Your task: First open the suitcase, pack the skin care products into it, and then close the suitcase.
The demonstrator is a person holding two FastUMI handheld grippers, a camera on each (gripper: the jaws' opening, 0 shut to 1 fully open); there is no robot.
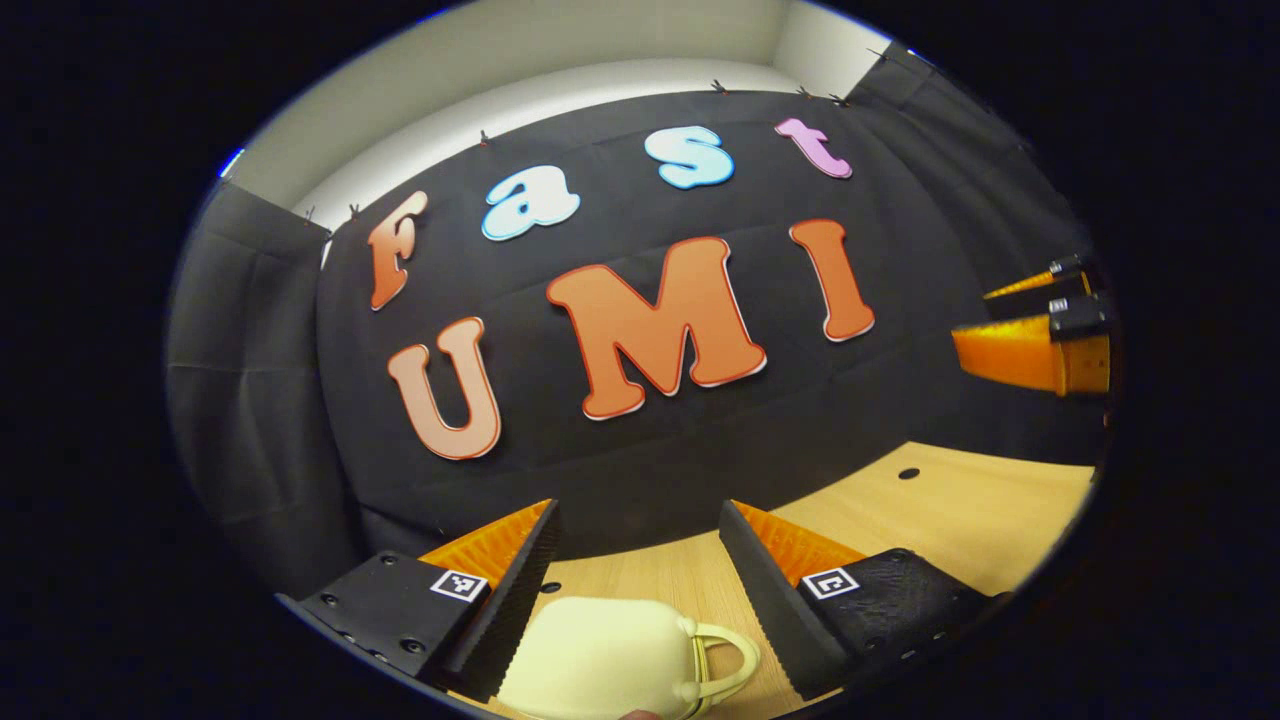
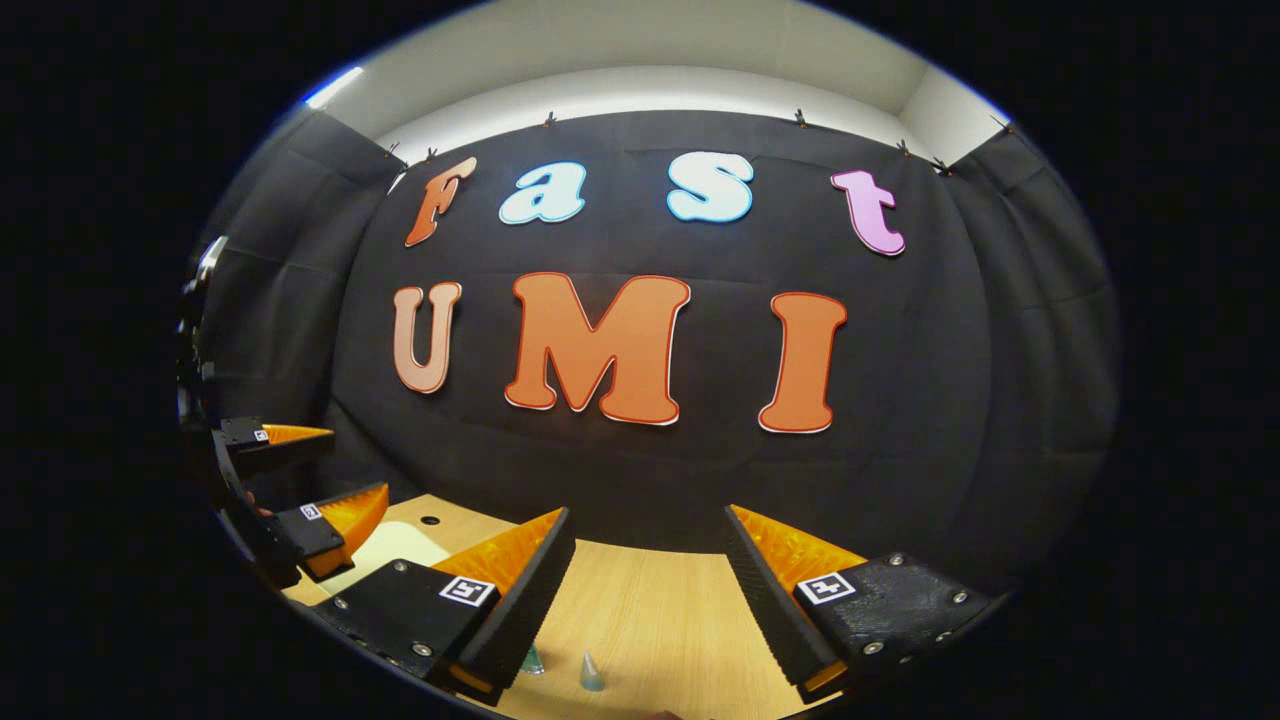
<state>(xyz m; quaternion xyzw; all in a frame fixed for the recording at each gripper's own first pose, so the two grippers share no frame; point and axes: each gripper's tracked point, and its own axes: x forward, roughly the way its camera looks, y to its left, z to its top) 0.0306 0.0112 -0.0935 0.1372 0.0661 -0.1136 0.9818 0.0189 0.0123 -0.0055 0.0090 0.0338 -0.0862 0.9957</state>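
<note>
A small cream suitcase (image 1: 600, 655) lies shut on the wooden table, its loop handle (image 1: 728, 655) pointing right. My left gripper (image 1: 638, 512) hovers over it, open, with nothing between its fingers. In the right gripper view, my right gripper (image 2: 648, 515) is also open and empty above the table. Below it, two small pointed tips of skin care products (image 2: 590, 672) poke up at the bottom edge. The left gripper (image 2: 320, 472) appears at the far left, over the pale suitcase (image 2: 385, 550). The right gripper (image 1: 1010, 320) shows at the far right of the left gripper view.
The light wooden table (image 1: 960, 510) runs up to the black cloth wall close behind it. A small round hole (image 1: 908, 473) sits in the tabletop near the wall, the same hole (image 2: 430, 520) showing beside the suitcase.
</note>
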